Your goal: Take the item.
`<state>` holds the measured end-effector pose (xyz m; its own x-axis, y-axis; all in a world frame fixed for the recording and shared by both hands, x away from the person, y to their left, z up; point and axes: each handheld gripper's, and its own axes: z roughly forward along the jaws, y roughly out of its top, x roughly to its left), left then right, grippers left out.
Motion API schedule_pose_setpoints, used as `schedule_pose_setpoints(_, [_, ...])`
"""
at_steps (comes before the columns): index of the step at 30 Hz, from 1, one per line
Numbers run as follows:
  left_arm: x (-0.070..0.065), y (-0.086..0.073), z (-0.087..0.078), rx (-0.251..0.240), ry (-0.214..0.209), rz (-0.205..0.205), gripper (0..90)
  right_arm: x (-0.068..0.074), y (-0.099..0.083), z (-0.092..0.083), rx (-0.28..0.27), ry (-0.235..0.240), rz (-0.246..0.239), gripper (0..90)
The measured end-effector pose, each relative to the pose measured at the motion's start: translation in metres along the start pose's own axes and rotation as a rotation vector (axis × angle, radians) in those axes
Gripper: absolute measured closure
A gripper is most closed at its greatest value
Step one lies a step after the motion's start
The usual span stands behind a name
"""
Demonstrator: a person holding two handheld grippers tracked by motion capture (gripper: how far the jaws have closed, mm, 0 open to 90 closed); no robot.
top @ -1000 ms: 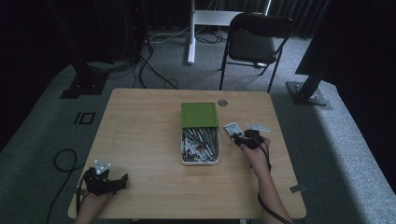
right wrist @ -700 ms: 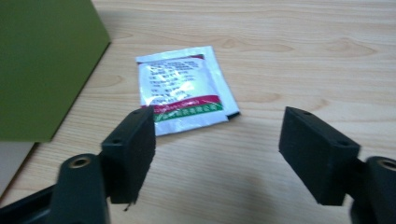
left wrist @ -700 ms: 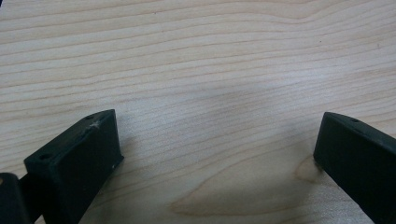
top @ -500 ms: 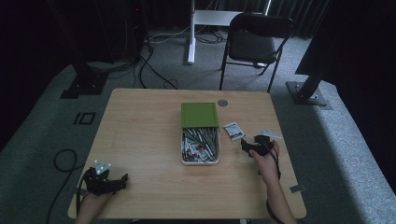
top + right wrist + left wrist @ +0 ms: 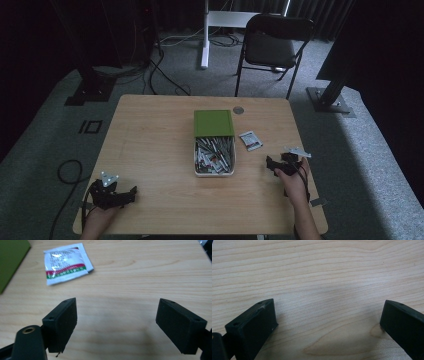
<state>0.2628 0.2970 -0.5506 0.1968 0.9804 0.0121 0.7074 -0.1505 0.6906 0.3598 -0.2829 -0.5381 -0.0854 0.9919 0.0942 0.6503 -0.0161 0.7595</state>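
Packet (image 5: 67,263) print blurred; box (image 5: 214,156) contents indistinct.

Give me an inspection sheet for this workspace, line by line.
Surface: wooden table, bare around both claws.
Job's things: open box of small packets, its green lid lying against the box's far end; one sachet lies loose on the table to the box's right.
Clutter: small round disc near the far edge.
Grippers: left claw open, empty, at the near left corner; right claw open, empty, just short of the sachet.
Cables: one loops on the floor left of the table; more trail beyond it.
Surroundings: folding chair, white post, grey carpet.
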Motion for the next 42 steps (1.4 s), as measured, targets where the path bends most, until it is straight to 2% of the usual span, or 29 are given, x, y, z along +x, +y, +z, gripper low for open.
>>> schedule_pose_setpoints(3, [0.000, 0.000, 0.000, 0.000, 0.000, 0.000, 1.3, -0.004, -0.006, -0.004, 0.009, -0.016, 0.010, 17.2])
schedule_pose_setpoints(5, [0.000, 0.000, 0.000, 0.000, 0.000, 0.000, 1.3, -0.009, -0.011, -0.009, 0.008, -0.047, 0.006, 17.2])
schedule_pose_setpoints(10, [0.000, 0.000, 0.000, 0.000, 0.000, 0.000, 1.3, -0.013, -0.016, -0.013, 0.022, -0.055, 0.012, 17.2])
schedule_pose_setpoints(12, [0.000, 0.000, 0.000, 0.000, 0.000, 0.000, 1.3, -0.015, -0.022, -0.020, 0.022, -0.066, 0.003, 13.9])
schedule_pose_setpoints(20, [0.000, 0.000, 0.000, 0.002, 0.000, 0.001, 1.3, -0.014, -0.036, -0.031, 0.040, -0.087, -0.026, 13.5])
schedule_pose_setpoints(31, [0.000, 0.000, 0.000, 0.002, 0.000, 0.002, 1.3, -0.007, -0.053, -0.038, 0.059, -0.081, -0.032, 12.7])
schedule_pose_setpoints(42, [0.000, 0.000, 0.000, 0.002, 0.000, 0.002, 1.3, -0.006, -0.057, -0.041, 0.050, -0.079, -0.034, 12.5])
